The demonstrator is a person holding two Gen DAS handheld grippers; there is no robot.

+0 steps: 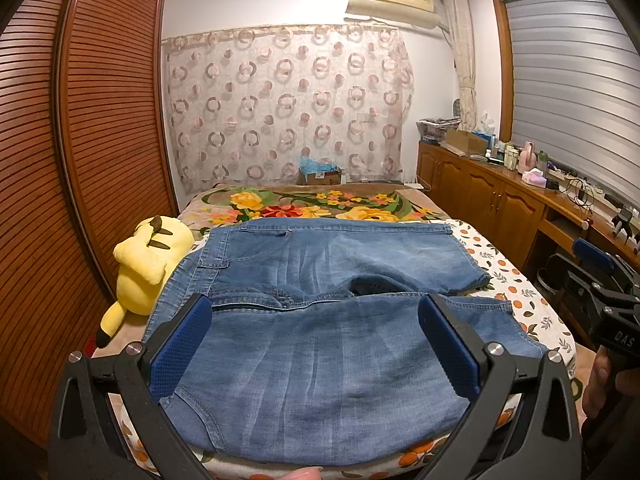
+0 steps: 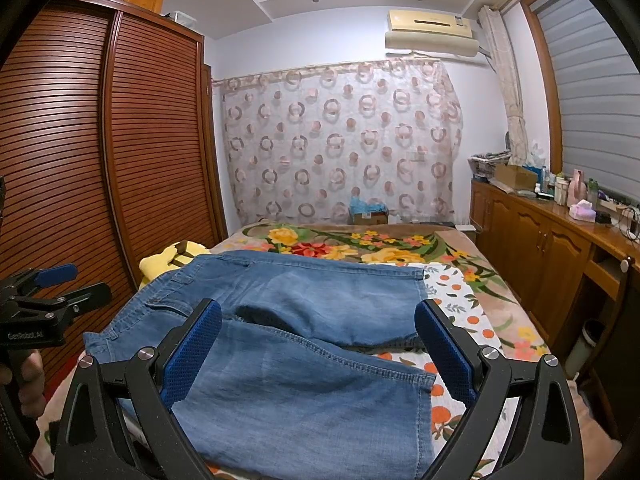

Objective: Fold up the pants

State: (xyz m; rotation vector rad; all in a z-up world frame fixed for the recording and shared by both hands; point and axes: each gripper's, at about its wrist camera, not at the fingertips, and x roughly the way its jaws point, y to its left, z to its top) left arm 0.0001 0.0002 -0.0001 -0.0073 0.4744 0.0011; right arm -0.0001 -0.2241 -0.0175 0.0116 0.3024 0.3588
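While both of my tools hang above the near end of the bed, the pants lie spread across it, a pair of faded blue denim with the waistband to the left and the two legs running to the right. One leg lies nearer me and the other farther, the near leg's inner edge lapping slightly over the far one around the crotch. My left gripper has its fingers spread wide with nothing between them, the blue pads framing the near leg without touching the cloth as far as I can tell. My right gripper is likewise released and empty, its jaws wide apart over the near leg and the hem end. Seen from the left wrist, that right tool sits off at the right edge with a hand gripping its handle.

A yellow plush toy lies just beside the waistband on the left, against the slatted wardrobe. Beyond the pants, a floral blanket covers the far part of the bed, and a wooden cabinet lines the right wall.
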